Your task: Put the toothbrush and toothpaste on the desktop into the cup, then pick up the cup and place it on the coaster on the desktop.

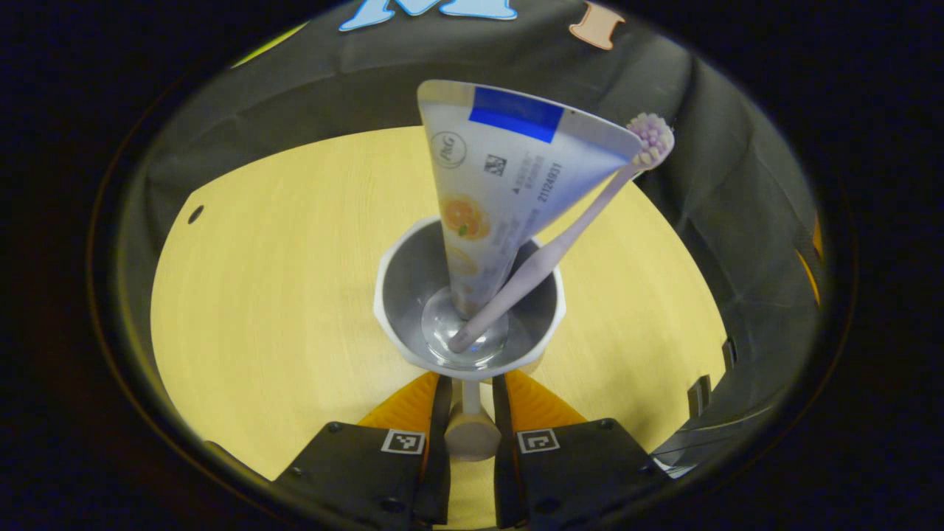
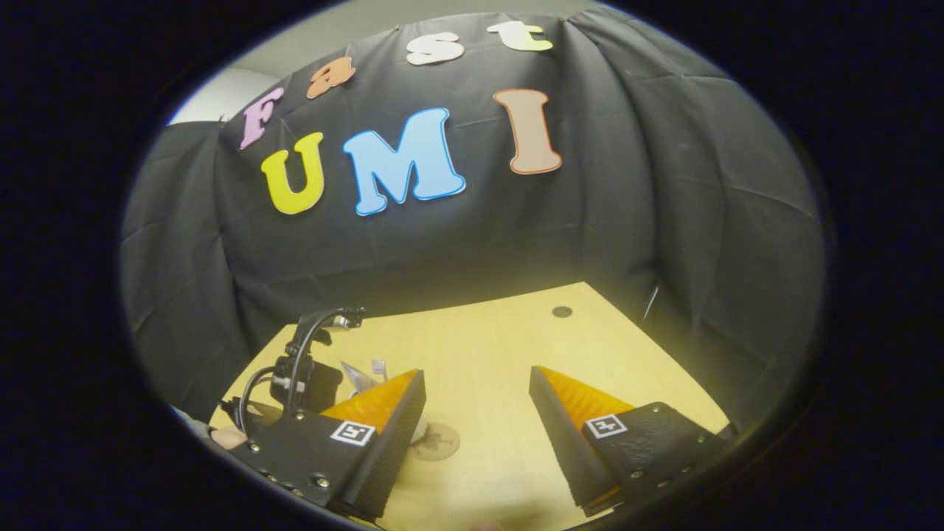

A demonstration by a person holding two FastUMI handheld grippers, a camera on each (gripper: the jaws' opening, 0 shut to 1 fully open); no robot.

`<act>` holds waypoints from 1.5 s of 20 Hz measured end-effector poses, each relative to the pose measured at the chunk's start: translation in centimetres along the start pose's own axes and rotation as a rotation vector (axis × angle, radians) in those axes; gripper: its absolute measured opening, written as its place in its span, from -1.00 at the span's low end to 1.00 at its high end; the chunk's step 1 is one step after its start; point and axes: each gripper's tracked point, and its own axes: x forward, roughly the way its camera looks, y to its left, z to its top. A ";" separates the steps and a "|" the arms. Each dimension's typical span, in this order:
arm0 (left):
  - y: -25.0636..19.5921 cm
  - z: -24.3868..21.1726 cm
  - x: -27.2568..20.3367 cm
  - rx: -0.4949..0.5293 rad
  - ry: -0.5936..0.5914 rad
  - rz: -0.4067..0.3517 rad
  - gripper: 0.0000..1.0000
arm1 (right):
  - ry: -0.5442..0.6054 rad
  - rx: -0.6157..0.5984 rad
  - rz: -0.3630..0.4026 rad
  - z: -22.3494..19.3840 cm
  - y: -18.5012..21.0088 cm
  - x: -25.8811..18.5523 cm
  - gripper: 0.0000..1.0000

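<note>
Two grippers over the pale wooden desktop (image 1: 280, 295): the left gripper (image 1: 470, 402) clamped on the handle of the white faceted cup (image 1: 391, 295) holding the upright toothpaste tube (image 1: 501, 192) and lilac toothbrush (image 1: 560, 247), the right gripper (image 2: 476, 402) spread wide near the round brown coaster (image 2: 436, 442).

Black cloth wall (image 2: 664, 184) drapes behind a pale wooden desktop (image 2: 487, 346) — evenly lit.
</note>
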 end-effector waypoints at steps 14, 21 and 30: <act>-2.2 -2.0 2.4 0.032 0.092 0.021 -0.38 | -0.005 0.049 -0.047 0.0 -3.7 -1.0 0.76; -2.6 -1.7 3.1 0.058 0.083 0.051 -0.31 | 0.007 0.050 -0.016 -0.3 -4.1 -0.8 0.76; -4.5 -0.3 0.6 -0.021 -0.055 0.038 0.39 | -0.008 -0.006 0.040 0.8 -5.3 -0.8 0.76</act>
